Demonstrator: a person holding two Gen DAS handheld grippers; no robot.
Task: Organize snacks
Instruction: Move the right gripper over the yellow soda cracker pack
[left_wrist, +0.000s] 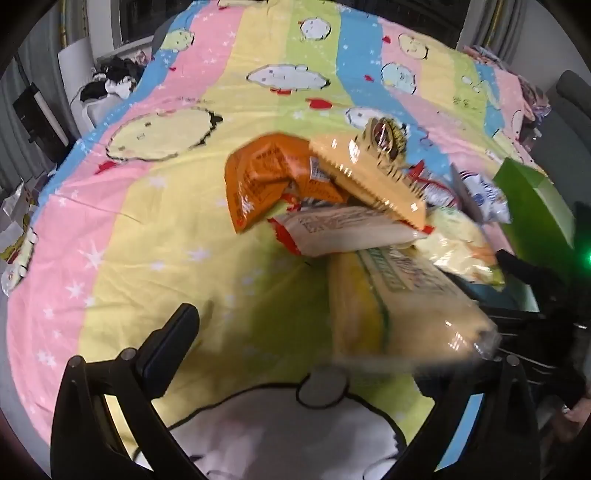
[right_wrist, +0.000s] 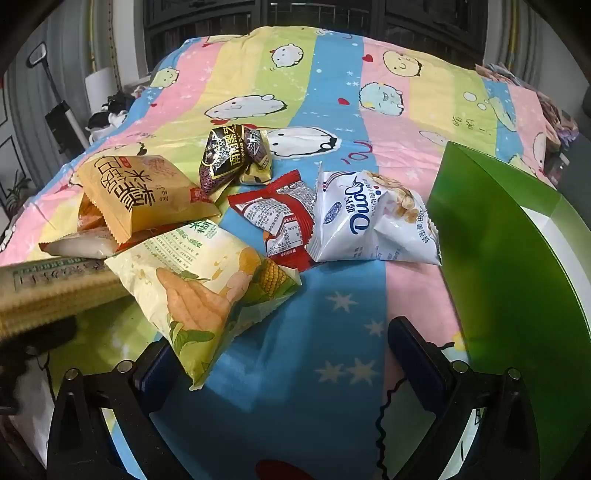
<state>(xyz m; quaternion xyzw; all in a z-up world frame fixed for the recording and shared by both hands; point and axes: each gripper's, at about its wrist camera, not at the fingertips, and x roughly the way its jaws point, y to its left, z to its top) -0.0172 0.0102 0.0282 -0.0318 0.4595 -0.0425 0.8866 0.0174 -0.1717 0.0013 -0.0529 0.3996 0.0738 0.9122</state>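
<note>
A heap of snack packets lies on a pastel striped bedspread (right_wrist: 332, 110). It holds an orange-yellow packet (right_wrist: 144, 192), a dark brown one (right_wrist: 225, 155), a red one (right_wrist: 280, 221) and a white-blue one (right_wrist: 369, 218). My right gripper (right_wrist: 286, 360) is open, and the corn packet's (right_wrist: 207, 295) lower corner lies by its left finger. My left gripper (left_wrist: 325, 343) is open too. A blurred tan-and-green packet (left_wrist: 399, 295) lies over its right side and hides that finger, while the left finger (left_wrist: 173, 343) stands well clear. An orange packet (left_wrist: 266, 181) and a white one (left_wrist: 343, 229) lie beyond.
A green box (right_wrist: 498, 258) stands open at the right of the heap, also seen as the green box (left_wrist: 532, 195) in the left wrist view. Clothes and clutter (left_wrist: 110, 81) sit past the bed's left edge. A dark chair (left_wrist: 569, 110) is at the right.
</note>
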